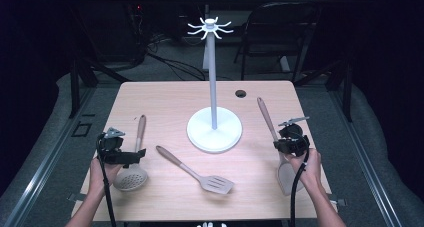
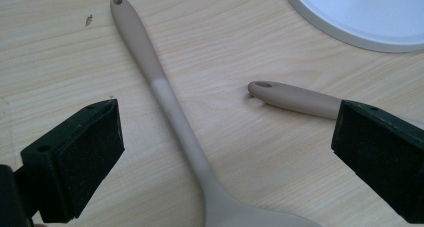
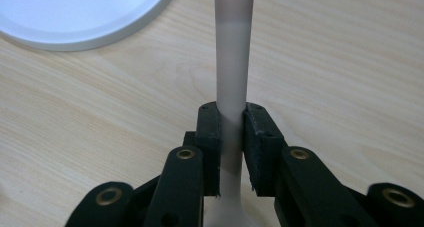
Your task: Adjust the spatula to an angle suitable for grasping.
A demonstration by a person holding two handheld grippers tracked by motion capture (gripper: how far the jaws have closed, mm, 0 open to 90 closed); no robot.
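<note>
A: Please go from the left side; what do you see there?

B: The left gripper (image 1: 131, 156) hangs over the skimmer spoon (image 1: 133, 171), at about 8 o'clock from the white stand (image 1: 214, 129); its jaws stand wide, with nothing between them. In the left gripper view the spoon's handle (image 2: 165, 97) lies on the table (image 2: 60, 47) between the two pads, not touched. Near it, at about 6 o'clock from the stand, is the slotted turner (image 1: 200, 172), lying free.

A: And the right side?

B: The right gripper (image 3: 232, 144) is at about 4 o'clock from the stand; its jaws are narrow and pressed on the handle of the spatula (image 3: 234, 67), low on the neck, near the blade.

A: How will it handle?

B: I judge it light and stiff in the handle; the coating looks smooth, perhaps a little slippery. The hold is near the blade, so the long handle may swing; the hanging hole is at the far end.
</note>
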